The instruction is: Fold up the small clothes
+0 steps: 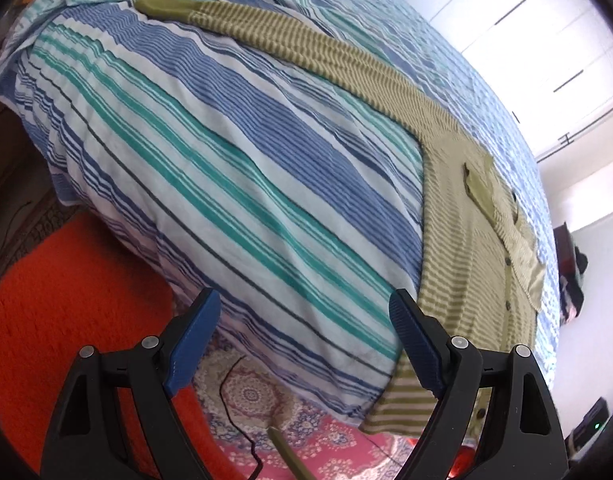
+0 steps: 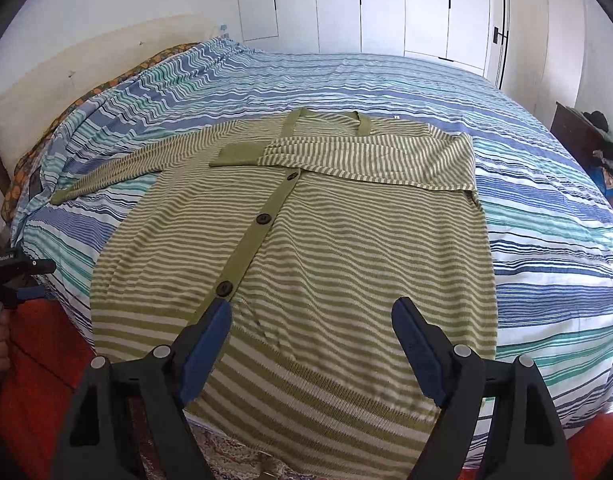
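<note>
A green and cream striped cardigan [image 2: 346, 240] lies flat, buttoned, on the striped bed sheet [image 2: 546, 220]. One sleeve [image 2: 366, 156] is folded across the chest, its plain green cuff [image 2: 236, 154] near the button band. The other sleeve [image 2: 118, 164] stretches out to the left. My right gripper [image 2: 312, 308] hovers open over the hem area with nothing between its fingers. In the left wrist view the cardigan [image 1: 466, 240] is at the right and its stretched sleeve [image 1: 286, 40] runs to the upper left. My left gripper [image 1: 304, 304] stands open and empty over the bed's edge; this left gripper [image 2: 24, 280] shows at the far left.
An orange rug [image 1: 66, 300] and a patterned carpet [image 1: 266, 400] with a dark cable [image 1: 234, 400] lie on the floor beside the bed. White wardrobe doors [image 2: 386, 8] stand behind it. A dark nightstand [image 2: 578, 128] with clutter is at the right.
</note>
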`<action>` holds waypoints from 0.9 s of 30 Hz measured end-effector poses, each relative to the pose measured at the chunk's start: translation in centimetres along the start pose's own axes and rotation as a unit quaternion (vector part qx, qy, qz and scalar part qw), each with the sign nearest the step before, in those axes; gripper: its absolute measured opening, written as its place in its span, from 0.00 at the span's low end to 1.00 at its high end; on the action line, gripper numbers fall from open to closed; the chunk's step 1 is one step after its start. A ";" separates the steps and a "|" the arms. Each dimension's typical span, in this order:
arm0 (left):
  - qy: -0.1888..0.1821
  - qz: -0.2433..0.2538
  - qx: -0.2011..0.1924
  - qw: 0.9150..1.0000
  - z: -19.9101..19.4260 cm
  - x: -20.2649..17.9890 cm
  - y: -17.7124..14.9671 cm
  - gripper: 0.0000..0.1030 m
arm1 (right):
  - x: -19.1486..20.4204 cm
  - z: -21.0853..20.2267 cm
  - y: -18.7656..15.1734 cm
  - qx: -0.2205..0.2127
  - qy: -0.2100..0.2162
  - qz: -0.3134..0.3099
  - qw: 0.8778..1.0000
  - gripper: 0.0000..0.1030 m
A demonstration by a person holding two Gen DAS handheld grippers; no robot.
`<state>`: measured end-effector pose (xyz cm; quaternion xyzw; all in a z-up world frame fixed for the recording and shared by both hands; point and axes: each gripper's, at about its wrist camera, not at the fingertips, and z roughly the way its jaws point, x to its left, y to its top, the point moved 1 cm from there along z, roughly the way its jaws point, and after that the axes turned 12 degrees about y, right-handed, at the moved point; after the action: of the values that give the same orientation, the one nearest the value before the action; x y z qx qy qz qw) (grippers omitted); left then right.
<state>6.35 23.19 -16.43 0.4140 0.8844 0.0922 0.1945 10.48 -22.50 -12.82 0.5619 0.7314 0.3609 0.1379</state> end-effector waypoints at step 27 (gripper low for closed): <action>-0.089 -0.023 -0.079 0.993 4.3 4.0 29.8 0.83 | 1.6 5.2 -0.4 0.081 -0.005 -0.033 0.996 0.80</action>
<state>26.60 45.34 -11.72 0.3833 0.8627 0.1201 0.3072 12.76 -19.12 -16.42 0.5490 0.7754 0.2929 0.1076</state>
